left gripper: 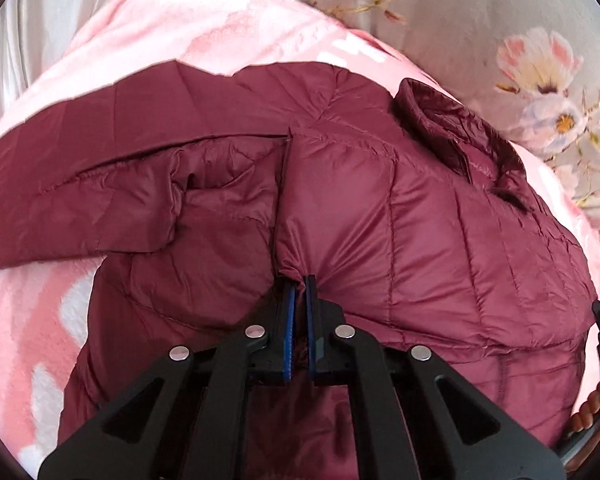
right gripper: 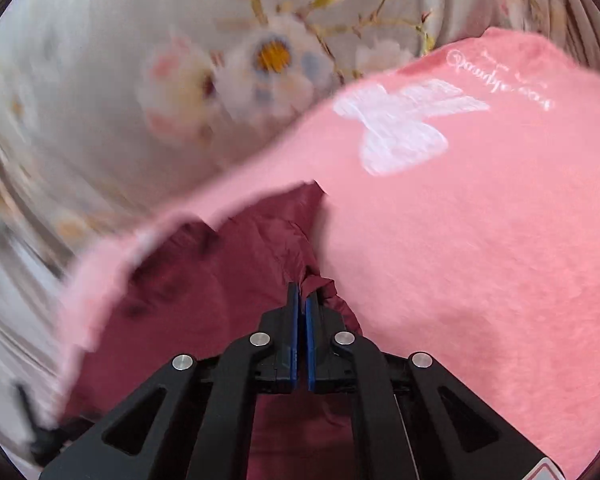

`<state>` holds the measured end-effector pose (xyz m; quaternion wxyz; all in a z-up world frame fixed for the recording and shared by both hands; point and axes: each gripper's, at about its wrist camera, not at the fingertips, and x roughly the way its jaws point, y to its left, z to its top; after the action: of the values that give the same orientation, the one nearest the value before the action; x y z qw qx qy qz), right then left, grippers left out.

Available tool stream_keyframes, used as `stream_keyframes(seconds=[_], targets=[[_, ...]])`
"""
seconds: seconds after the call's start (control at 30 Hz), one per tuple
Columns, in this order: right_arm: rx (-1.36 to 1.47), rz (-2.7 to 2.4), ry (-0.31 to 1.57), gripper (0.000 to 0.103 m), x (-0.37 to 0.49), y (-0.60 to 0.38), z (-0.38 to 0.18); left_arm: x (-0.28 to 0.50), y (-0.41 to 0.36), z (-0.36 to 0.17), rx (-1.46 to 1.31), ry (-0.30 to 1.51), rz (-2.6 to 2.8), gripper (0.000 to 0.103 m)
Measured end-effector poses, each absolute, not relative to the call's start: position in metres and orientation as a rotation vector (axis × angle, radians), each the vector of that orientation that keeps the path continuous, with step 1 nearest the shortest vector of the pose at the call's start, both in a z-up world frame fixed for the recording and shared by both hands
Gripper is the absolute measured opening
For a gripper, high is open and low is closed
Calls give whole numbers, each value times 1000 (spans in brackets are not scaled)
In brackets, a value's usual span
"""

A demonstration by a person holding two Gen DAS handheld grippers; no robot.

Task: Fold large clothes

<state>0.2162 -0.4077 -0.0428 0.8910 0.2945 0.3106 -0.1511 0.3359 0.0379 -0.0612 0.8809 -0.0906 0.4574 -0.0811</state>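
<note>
A dark red puffy jacket [left gripper: 400, 216] lies spread out on a pink blanket [left gripper: 204, 28], and the blanket sits on a grey sheet with flowers [left gripper: 540, 68]. The left gripper [left gripper: 300, 284] is pinched tight on a fold of the jacket near its middle seam, with the collar [left gripper: 452, 128] far off to the right and one sleeve [left gripper: 100, 152] stretched out to the left. The right gripper [right gripper: 302, 292] is squeezed shut on a small bunched bit of the jacket, right at the edge where red cloth meets pink blanket with a white bow [right gripper: 400, 128]
</note>
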Motion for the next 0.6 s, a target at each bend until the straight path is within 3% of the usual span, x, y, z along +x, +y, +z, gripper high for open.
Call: stream_keyframes(seconds=[0.13, 0.37, 0.47, 0.5, 0.6], targets=[[520, -372, 811, 2, 229, -403, -73, 325, 28, -63, -102, 894, -142, 5], [441, -394, 842, 3, 225, -398, -71, 321, 21, -64, -40, 856, -113, 6], [443, -453, 832, 7, 206, -392, -54, 320, 21, -63, -37, 851, -108, 8], [429, -470, 803, 14, 198, -383, -42, 319, 20, -63, -35, 849, -107, 9], [382, -369, 743, 14, 195, -342, -9, 318, 19, -63, -34, 843, -111, 16]])
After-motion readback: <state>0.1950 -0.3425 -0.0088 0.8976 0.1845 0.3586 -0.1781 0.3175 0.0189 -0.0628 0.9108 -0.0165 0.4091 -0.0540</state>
